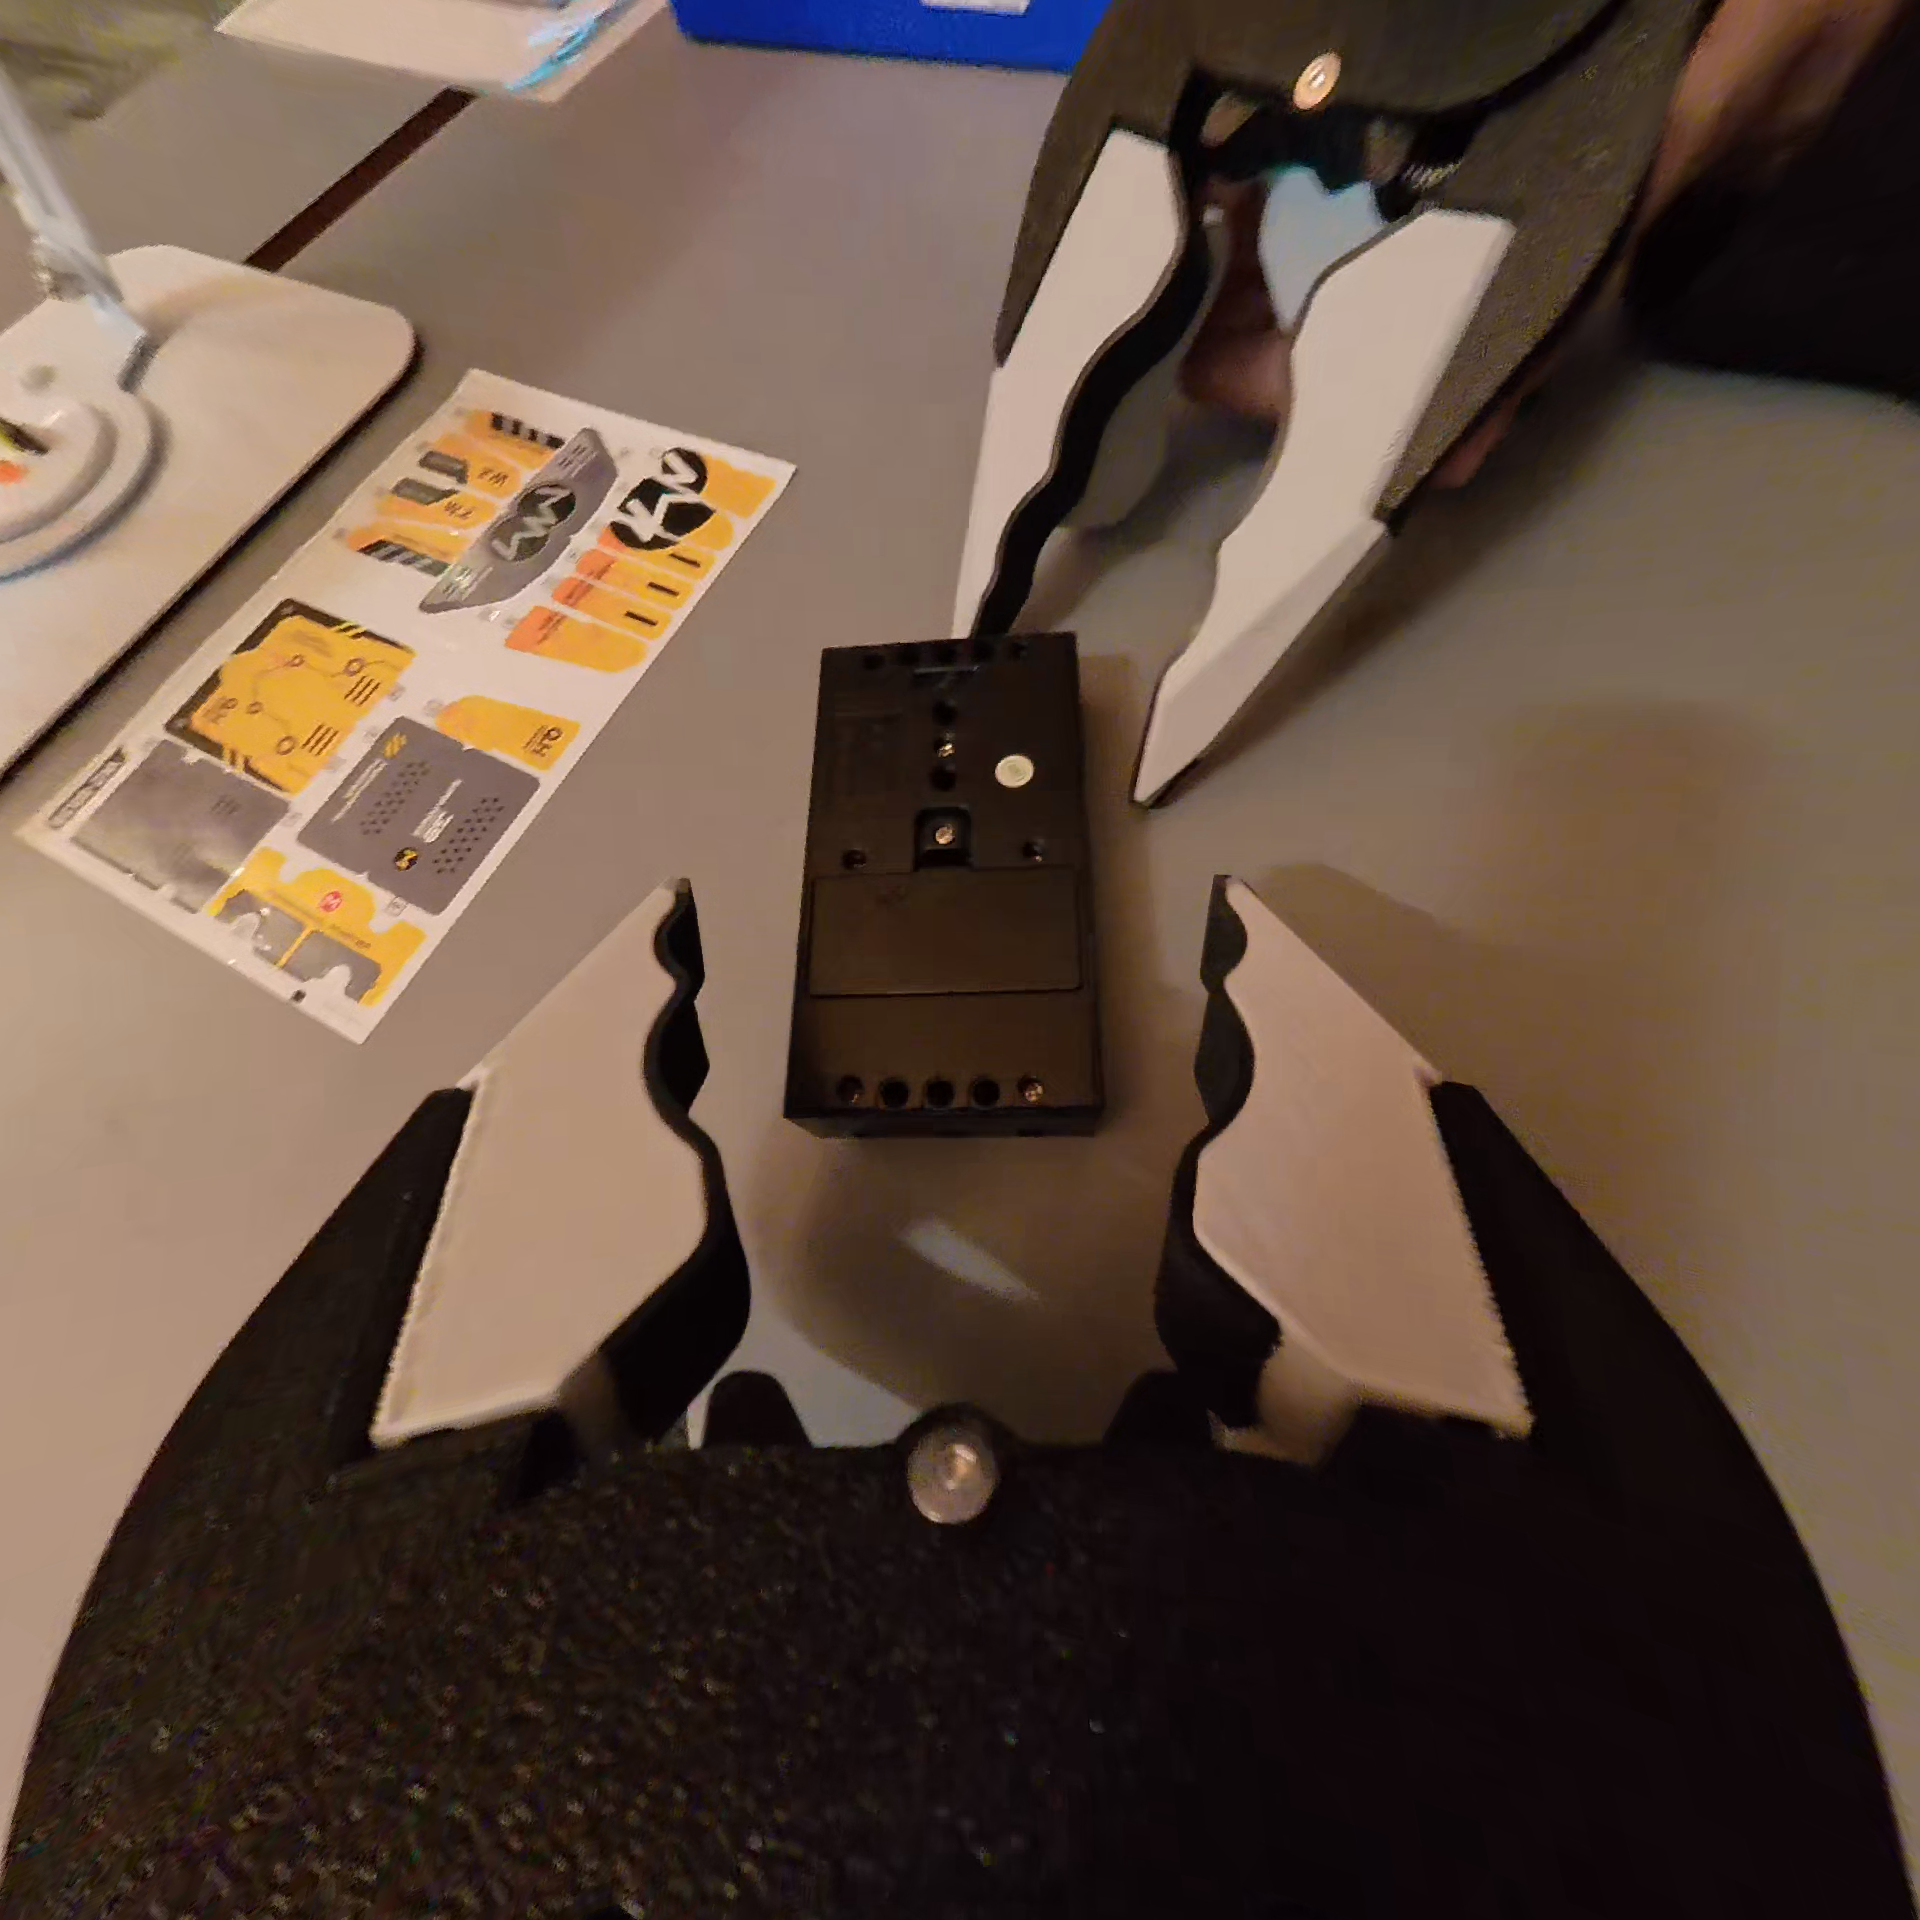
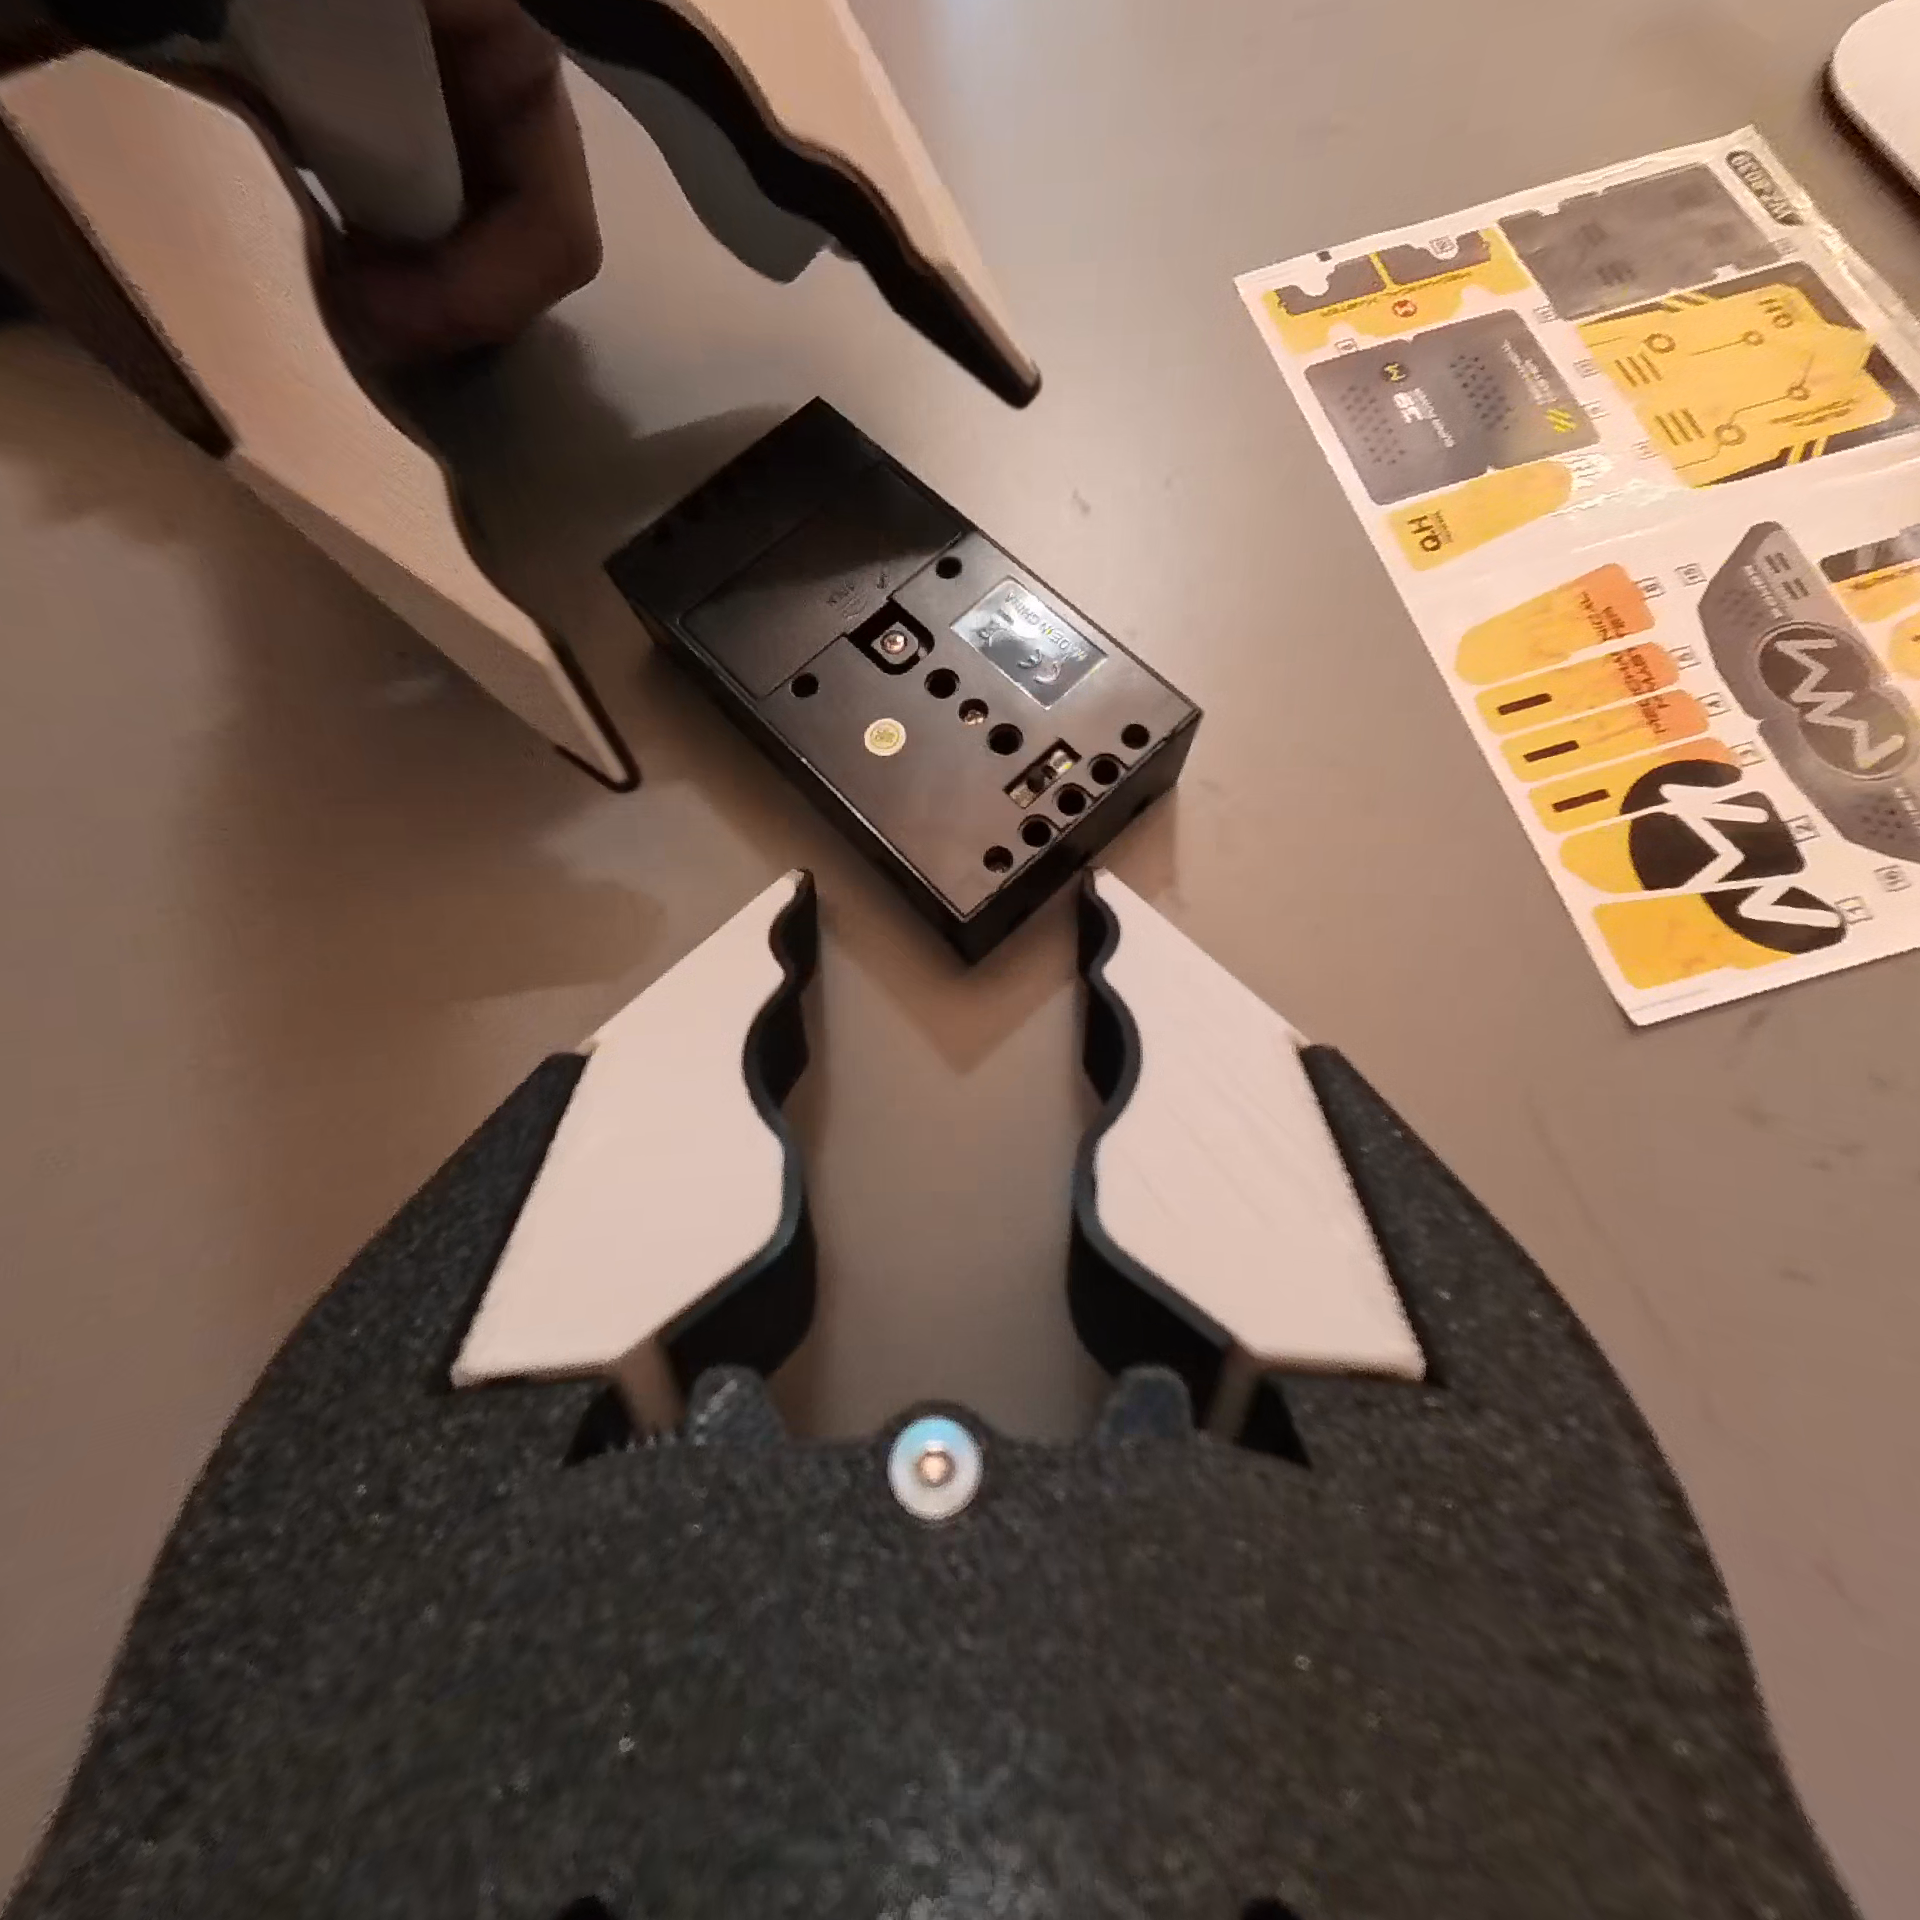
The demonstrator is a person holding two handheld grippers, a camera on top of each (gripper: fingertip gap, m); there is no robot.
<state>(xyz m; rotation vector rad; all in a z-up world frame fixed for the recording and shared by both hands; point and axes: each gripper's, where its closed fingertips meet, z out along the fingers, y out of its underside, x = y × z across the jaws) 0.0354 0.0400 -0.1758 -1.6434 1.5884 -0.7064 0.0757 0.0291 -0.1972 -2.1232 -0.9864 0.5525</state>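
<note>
As we held both grippers spread and empty, a black box (image 1: pixel 943 894) lay flat on the grey table (image 1: pixel 1558 935) between them.
Our left gripper (image 1: pixel 951 894) flanked its near end; our right gripper (image 2: pixel 945 883) met a corner. A yellow sticker sheet (image 1: pixel 405 696) lay beside.

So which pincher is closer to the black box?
Right. The right gripper almost touches a corner of the black box; the left gripper straddles its near end, apart.
</note>
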